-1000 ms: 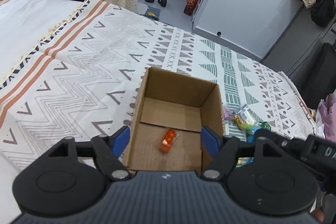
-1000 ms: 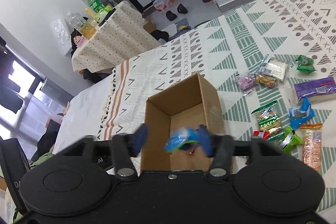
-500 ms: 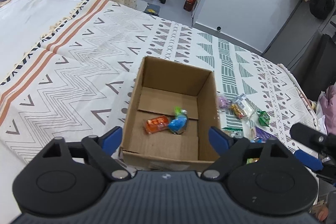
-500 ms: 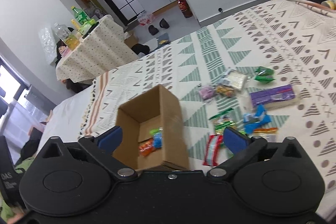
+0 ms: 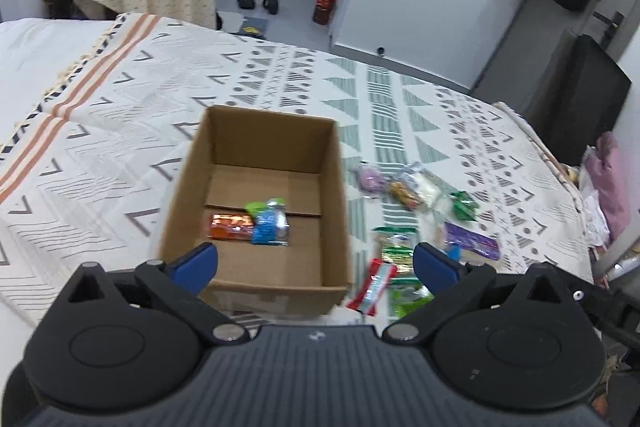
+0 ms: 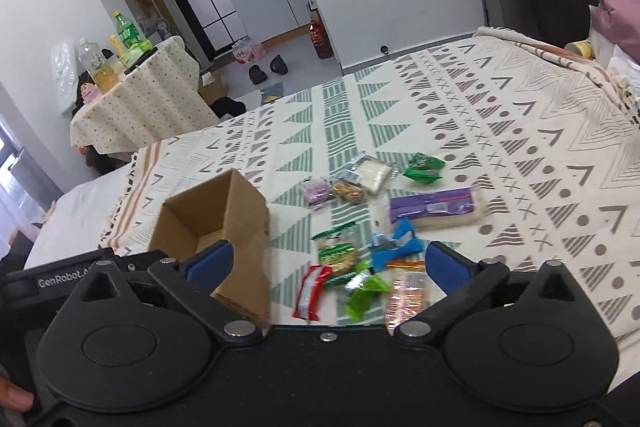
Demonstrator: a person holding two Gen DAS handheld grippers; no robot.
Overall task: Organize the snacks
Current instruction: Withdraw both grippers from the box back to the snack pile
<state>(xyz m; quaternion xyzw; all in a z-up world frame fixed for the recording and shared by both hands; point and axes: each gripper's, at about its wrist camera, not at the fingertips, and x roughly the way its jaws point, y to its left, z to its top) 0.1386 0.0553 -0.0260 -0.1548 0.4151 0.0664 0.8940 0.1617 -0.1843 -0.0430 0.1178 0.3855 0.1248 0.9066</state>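
Note:
An open cardboard box (image 5: 264, 143) stands on the patterned bedspread. On its floor an orange packet (image 5: 228, 227) and a blue-and-green packet (image 5: 268, 223) lie touching. My left gripper (image 5: 316, 265) hovers above the box's near edge, its jaws opening wide with nothing between them. My right gripper (image 6: 329, 262) is open and holds nothing. It hangs right of the box (image 6: 240, 211), above several loose snacks. These include a red packet (image 6: 310, 291), a green-labelled cracker pack (image 6: 336, 253), a blue wrapper (image 6: 396, 245), a pink-orange packet (image 6: 408, 297) and a purple pack (image 6: 432, 205).
Further snacks lie beyond: a green packet (image 6: 424, 169), a clear pack (image 6: 372, 175) and a pink one (image 6: 316, 191). The bedspread (image 6: 520, 147) reaches to pink clothing (image 6: 616, 7) at the right. A cloth-covered table with bottles (image 6: 140, 99) stands at the back left.
The blue packet left my right gripper and now lies in the box beside the orange one. Both grippers opened wide and drew back; the right one swung towards the loose snacks.

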